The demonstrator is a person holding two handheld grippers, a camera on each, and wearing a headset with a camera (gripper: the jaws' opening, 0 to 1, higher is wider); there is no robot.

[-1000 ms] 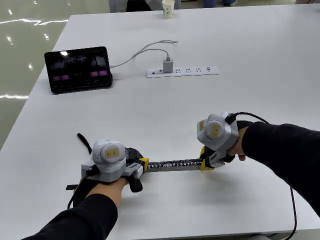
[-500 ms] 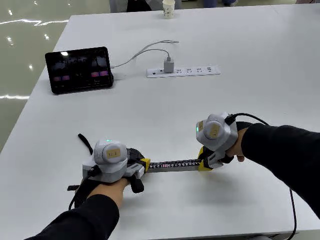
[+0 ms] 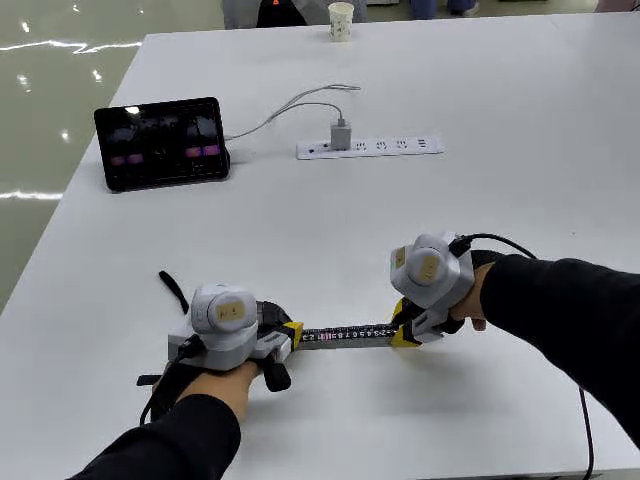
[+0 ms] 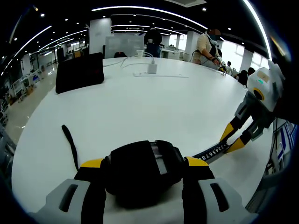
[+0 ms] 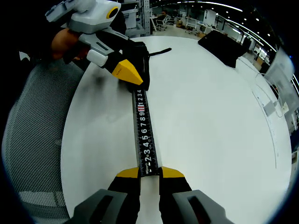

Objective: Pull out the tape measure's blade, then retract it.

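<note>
The black tape measure case (image 4: 142, 170) lies on the white table (image 3: 330, 230) with my left gripper (image 4: 145, 165) shut around it, yellow fingertips (image 4: 198, 162) on either side. A black wrist strap (image 3: 172, 290) trails behind the case. The numbered blade (image 5: 142, 135) runs flat along the table from the case (image 5: 140, 58) to my right gripper (image 5: 149, 173), which is shut on the blade's tip. In the head view, the left gripper (image 3: 283, 342) sits at the lower left, the blade (image 3: 345, 332) stretches a short way right, and the right gripper (image 3: 404, 334) pinches its end.
A dark tablet (image 3: 160, 140) stands at the far left. A white power strip (image 3: 370, 147) with a plugged charger and cable lies mid-table. A paper cup (image 3: 341, 20) stands at the far edge. A grey mesh chair (image 5: 32, 140) is below the near table edge.
The right gripper has come a little closer to the left one, and the exposed blade between them is slightly shorter. Both grippers keep their hold.
</note>
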